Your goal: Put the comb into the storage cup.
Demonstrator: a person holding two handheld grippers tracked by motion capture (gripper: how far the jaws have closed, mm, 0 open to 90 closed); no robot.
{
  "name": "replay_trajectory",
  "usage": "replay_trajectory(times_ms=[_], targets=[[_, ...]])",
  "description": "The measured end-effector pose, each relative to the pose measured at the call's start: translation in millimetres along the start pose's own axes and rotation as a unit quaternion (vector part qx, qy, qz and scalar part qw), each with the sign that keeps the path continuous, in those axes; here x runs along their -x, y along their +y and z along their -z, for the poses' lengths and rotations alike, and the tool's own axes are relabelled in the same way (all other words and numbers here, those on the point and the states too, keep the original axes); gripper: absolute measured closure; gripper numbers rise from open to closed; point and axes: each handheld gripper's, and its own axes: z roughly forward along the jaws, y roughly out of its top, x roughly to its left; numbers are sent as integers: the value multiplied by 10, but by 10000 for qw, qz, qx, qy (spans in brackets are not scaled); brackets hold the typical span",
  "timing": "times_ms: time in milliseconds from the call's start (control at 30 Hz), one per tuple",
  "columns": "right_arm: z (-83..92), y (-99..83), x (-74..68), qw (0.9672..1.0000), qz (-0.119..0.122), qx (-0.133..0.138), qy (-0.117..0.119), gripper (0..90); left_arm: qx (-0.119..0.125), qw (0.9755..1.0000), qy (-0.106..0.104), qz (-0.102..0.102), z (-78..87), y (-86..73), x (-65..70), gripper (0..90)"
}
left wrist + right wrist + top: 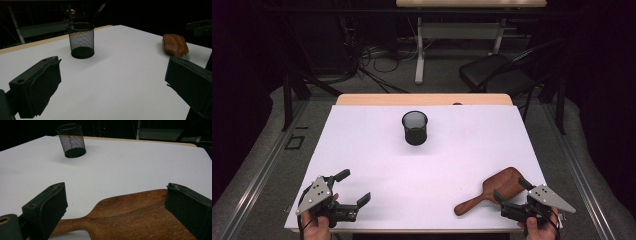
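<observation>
A brown wooden hairbrush [492, 190] lies flat on the white table [362, 150] at the front right, handle pointing front-left. My right gripper [511, 191] is open, its jaws standing on either side of the brush head [130, 212] without touching it. A black mesh cup [415, 127] stands upright in the far middle of the table; it also appears in the left gripper view [81, 40] and the right gripper view [71, 140]. My left gripper [353, 187] hovers open at the front left with nothing between its jaws. The hairbrush [175, 45] lies off to its right.
The white table top ends in a wooden strip [422, 99] at the far edge. Beyond it stand a black chair [497, 72] and a desk leg [419, 50] with cables on the floor.
</observation>
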Motion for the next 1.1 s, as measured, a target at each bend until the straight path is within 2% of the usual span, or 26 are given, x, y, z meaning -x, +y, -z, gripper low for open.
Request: replay_trajectory(times_ms=[233, 300, 400, 500, 633, 733, 833, 900, 967, 1100], targets=[[-8, 6, -37, 9999, 69, -14, 122, 15, -88, 9999, 88, 8, -33, -8, 5, 2], [-14, 7, -61, 9997, 84, -105, 192, 0, -188, 9996, 195, 24, -67, -23, 4, 2], [-20, 16, -84, 9997, 97, -150, 155, 0, -298, 9993, 201, 31, -89, -31, -2, 2], [-35, 32, -96, 9998, 97, -152, 103, 0, -356, 9991, 161, 150, -119, -25, 3, 2], [-66, 46, -115, 9998, 51, -196, -16, 0, -409, 9990, 153, 122, -135, -28, 28, 2], [-83, 53, -134, 9998, 39, -195, 2, 2, -404, 9991, 125, 85, -133, -24, 47, 2], [-83, 58, -181, 9996, 104, -273, -53, 66, -423, 9990, 109, 22, -122, -18, 76, 3], [-68, 67, -226, 9994, 145, -297, -93, 152, -450, 9989, 79, -40, -114, -14, 89, 2], [-76, 73, -237, 9995, 126, -293, -70, 171, -450, 9990, 72, -32, -112, -14, 91, 3], [-134, 93, -312, 9988, 221, -419, 92, 366, -384, 9992, 65, 63, -83, -5, 89, 3]])
